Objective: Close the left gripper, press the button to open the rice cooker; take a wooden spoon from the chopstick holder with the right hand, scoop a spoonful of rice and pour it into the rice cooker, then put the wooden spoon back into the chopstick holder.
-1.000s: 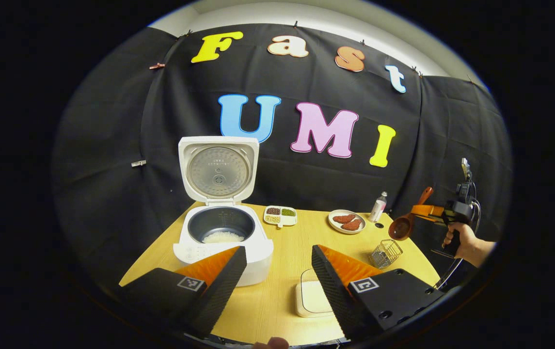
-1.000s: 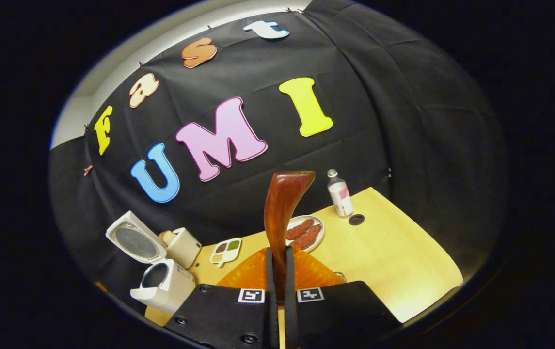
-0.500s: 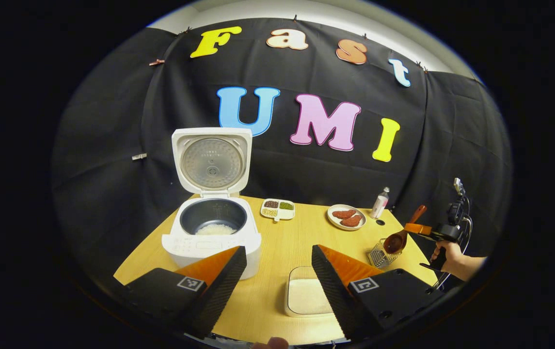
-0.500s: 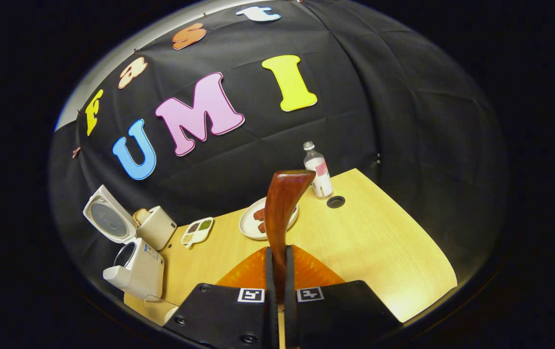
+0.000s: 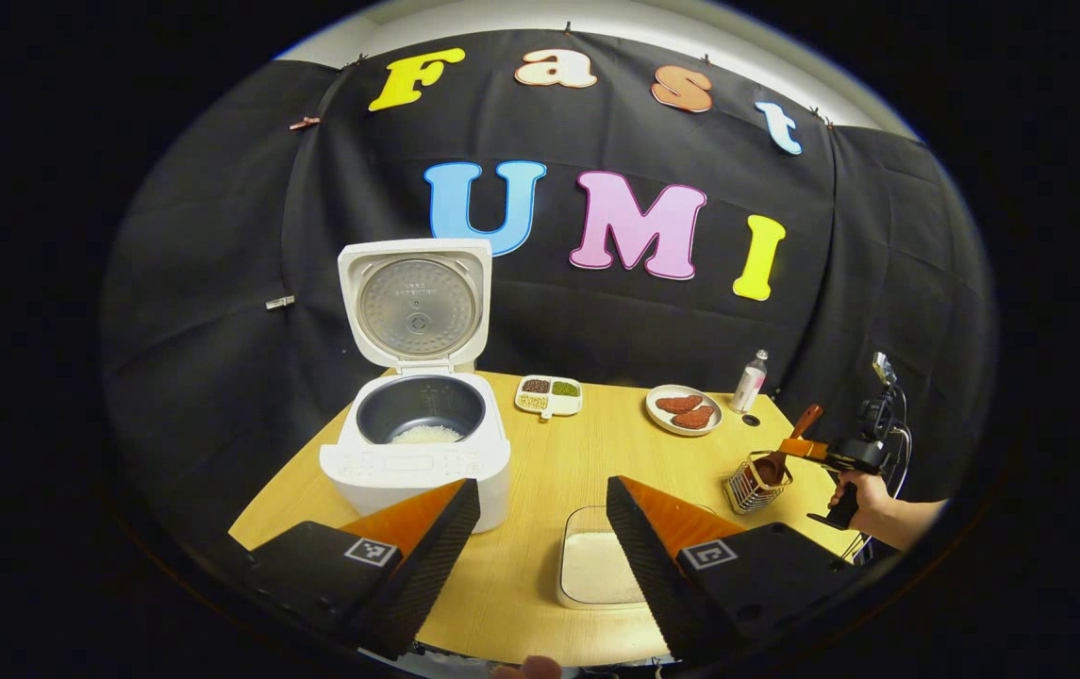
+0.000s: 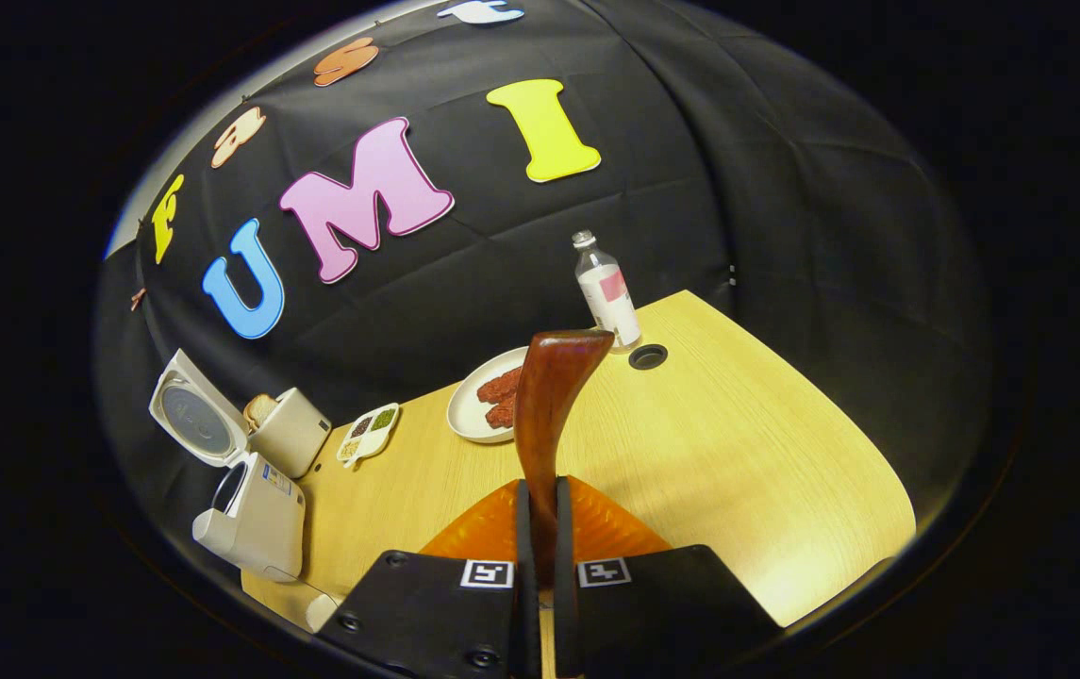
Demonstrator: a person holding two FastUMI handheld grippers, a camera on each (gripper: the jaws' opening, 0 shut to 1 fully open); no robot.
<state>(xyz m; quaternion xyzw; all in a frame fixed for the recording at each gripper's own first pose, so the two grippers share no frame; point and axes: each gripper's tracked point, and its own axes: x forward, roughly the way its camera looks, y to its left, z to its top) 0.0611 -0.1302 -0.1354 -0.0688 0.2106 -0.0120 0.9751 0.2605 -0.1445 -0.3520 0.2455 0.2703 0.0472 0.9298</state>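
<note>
Your right tongs (image 6: pixel 540 528) pinch the wooden spoon (image 6: pixel 547 405) handle; spoon bowl sits in the chopstick holder (image 5: pixel 753 479), right of the open rice cooker (image 5: pixel 417 443). Your left tongs (image 5: pixel 540 538) gape over the counter (image 5: pixel 540 471), empty

In the right gripper view, the wooden spoon's (image 6: pixel 546 405) lower handle was hidden between the right hand-held gripper's (image 6: pixel 540 528) clamped fingers, its bowl out of sight. In the left gripper view, the spoon's bowl sat sunk in the chopstick holder (image 5: pixel 753 479) near the worktop's (image 5: pixel 596 453) right edge, masked by mesh. The left hand-held gripper's (image 5: pixel 540 528) fingers covered part of the rice tray (image 5: pixel 596 571) and the rice cooker's (image 5: pixel 417 453) front corner.
</note>
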